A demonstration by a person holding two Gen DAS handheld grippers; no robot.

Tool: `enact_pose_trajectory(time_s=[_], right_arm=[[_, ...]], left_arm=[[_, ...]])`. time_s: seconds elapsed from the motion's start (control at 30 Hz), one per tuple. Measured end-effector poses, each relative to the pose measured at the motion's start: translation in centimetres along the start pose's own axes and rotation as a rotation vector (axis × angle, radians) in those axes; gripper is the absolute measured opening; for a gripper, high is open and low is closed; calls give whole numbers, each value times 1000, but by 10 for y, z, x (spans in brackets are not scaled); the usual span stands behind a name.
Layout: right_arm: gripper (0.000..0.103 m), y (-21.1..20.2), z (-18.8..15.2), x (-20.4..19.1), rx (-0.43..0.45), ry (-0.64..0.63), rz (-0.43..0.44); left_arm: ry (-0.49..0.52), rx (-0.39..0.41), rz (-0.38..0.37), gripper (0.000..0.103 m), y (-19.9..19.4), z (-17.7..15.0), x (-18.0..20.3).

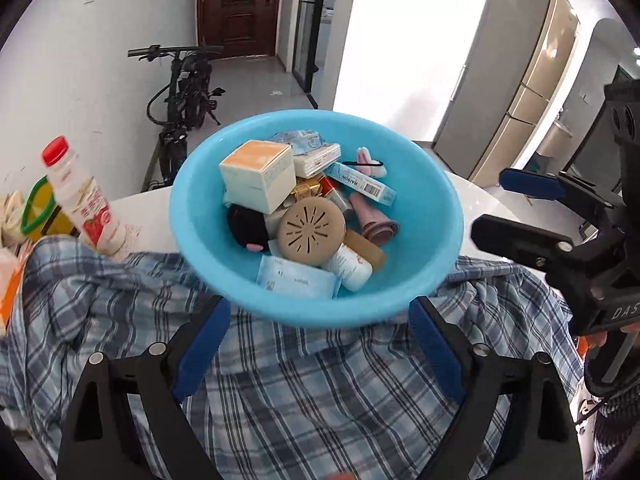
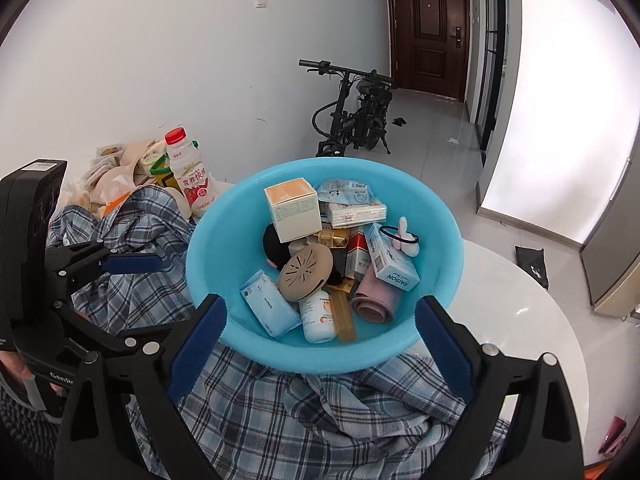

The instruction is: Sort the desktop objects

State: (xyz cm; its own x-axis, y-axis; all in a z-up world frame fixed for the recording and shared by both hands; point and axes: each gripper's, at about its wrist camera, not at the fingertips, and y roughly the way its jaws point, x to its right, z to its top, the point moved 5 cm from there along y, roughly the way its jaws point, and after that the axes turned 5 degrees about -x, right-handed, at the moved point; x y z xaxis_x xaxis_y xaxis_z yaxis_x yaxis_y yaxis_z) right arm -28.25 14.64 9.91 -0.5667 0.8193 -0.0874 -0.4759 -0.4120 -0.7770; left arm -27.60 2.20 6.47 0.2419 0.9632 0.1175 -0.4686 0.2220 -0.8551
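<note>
Left tongs (image 1: 318, 334): released, blue pads spread wide, nothing between them but plaid cloth (image 1: 304, 392) below. Right tongs (image 2: 320, 334): likewise released and empty. Neither touches the blue basin (image 1: 200, 216), which sits just ahead of both pairs, its near rim lying between the fingertips in each view, resting partly on the cloth and partly on the white tabletop (image 2: 512, 320).

Basin holds mixed small items: cream box (image 1: 258, 174), round tan vented disc (image 1: 311, 231), tissue pack (image 1: 298, 280), rolled pink mat (image 2: 376, 296).

Left view alone shows a refrigerator (image 1: 516, 80) beyond the basin to the right. Right view alone shows snack packets (image 2: 120, 168) behind the red-capped bottle (image 2: 192, 176), left of the basin. Each view catches the other tongs at its edge.
</note>
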Motion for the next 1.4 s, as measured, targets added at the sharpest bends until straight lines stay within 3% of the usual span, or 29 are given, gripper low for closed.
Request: enact_pose_trajectory(time_s=[0.07, 0.13, 0.3, 0.63, 1.03, 1.23, 1.4], right_arm=[[95, -11, -8, -1, 11, -1, 0], [95, -22, -17, -3, 19, -3, 1], [95, -46, -40, -9, 39, -11, -2], [95, -79, -79, -13, 58, -6, -8], [96, -86, -133, -25, 40, 29, 22], [98, -98, -163, -19, 90, 128, 27], [98, -107, -183, -17, 164, 167, -38]], left_arm=[[12, 25, 24, 93, -13, -10, 5], [27, 41, 33, 103, -23, -19, 12], [70, 93, -12, 103, -48, -39, 31], [57, 107, -39, 103, -61, -77, 51], [115, 191, 23, 103, -78, -135, 93], [111, 267, 84, 103, -85, -159, 100], [90, 317, 63, 103, -86, -179, 96]])
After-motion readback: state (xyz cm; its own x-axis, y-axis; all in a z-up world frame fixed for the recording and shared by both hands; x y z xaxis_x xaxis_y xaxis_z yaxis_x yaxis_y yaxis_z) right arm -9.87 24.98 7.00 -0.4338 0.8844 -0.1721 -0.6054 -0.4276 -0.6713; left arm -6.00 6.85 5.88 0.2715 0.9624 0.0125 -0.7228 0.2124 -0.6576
